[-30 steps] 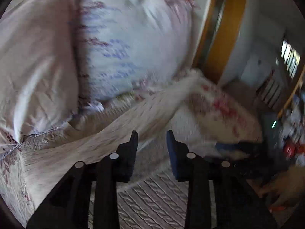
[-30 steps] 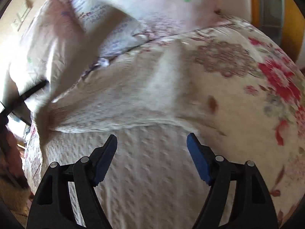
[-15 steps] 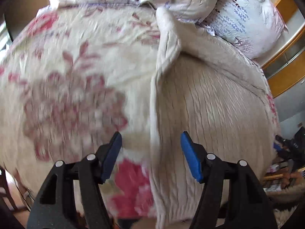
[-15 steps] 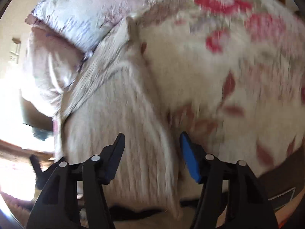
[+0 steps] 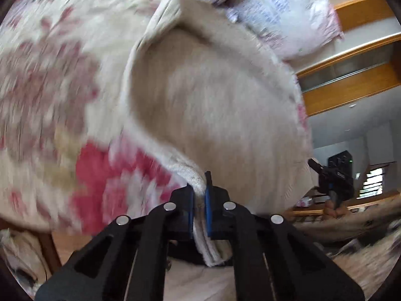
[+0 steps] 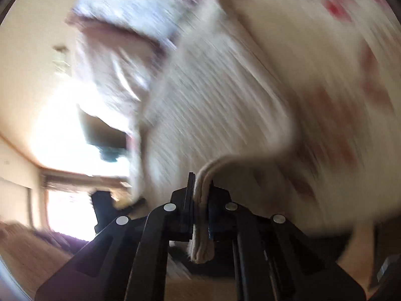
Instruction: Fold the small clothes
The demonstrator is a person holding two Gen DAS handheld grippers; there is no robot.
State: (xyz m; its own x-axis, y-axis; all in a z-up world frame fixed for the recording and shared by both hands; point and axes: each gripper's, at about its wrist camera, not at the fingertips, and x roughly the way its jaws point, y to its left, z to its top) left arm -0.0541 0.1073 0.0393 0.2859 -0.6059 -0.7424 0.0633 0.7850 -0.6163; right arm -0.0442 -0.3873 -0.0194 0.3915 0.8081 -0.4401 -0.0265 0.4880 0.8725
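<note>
A cream cable-knit sweater (image 5: 213, 105) lies on a floral bedspread (image 5: 50, 75). My left gripper (image 5: 199, 195) is shut on a thick doubled edge of the sweater at the near side, and the fabric bulges up behind it. In the right wrist view, my right gripper (image 6: 200, 190) is shut on another folded edge of the same sweater (image 6: 213, 105), lifted off the bed. The right view is heavily blurred. The right gripper also shows far right in the left wrist view (image 5: 333, 175).
Pillows (image 5: 288, 12) lie at the head of the bed, against a wooden headboard (image 5: 351, 85). The floral bedspread (image 6: 351, 87) surrounds the sweater. The bed's near edge drops to the floor (image 5: 67, 245). A bright window (image 6: 65, 130) is at left in the right wrist view.
Both grippers were open over the sweater's near edges half a second ago. Both have now closed on the edges and are lifting them; both views are blurred by motion.
</note>
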